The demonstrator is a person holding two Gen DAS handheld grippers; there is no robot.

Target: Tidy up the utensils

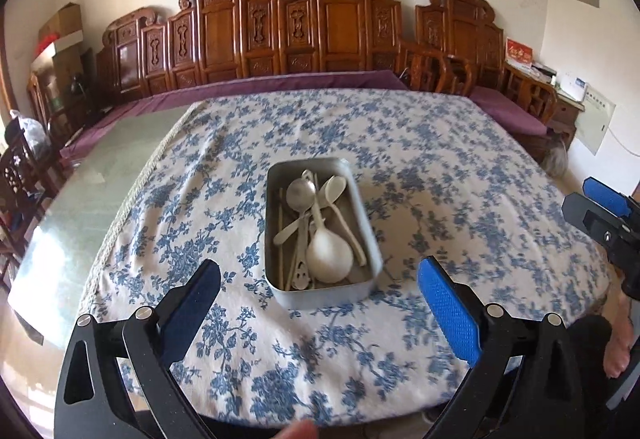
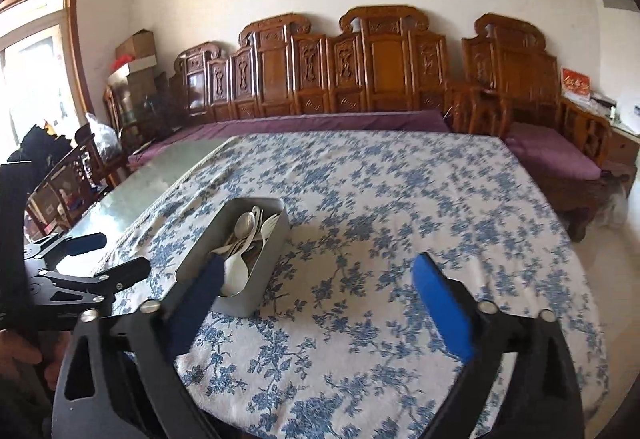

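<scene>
A grey metal tin (image 1: pixel 368 227) stands on the blue-flowered tablecloth (image 1: pixel 440 175), holding several utensils: a white ladle (image 1: pixel 330 255), a metal spoon (image 1: pixel 301 193), a white spoon (image 1: pixel 336 187) and chopsticks. My left gripper (image 1: pixel 320 283) hangs open just in front of the tin's near end, nothing between its fingers. In the right wrist view the tin (image 2: pixel 272 251) lies to the left, partly hidden behind my left finger. My right gripper (image 2: pixel 316 275) is open over bare cloth to the right of the tin. The right gripper (image 1: pixel 600 211) also shows at the left view's right edge.
A bare green glass strip of the table (image 1: pixel 100 191) lies left of the cloth. A carved wooden bench with purple cushions (image 1: pixel 280 83) runs behind the table. Dark chairs (image 2: pixel 76 175) stand at the left. A person's leg (image 1: pixel 620 351) shows at the lower right.
</scene>
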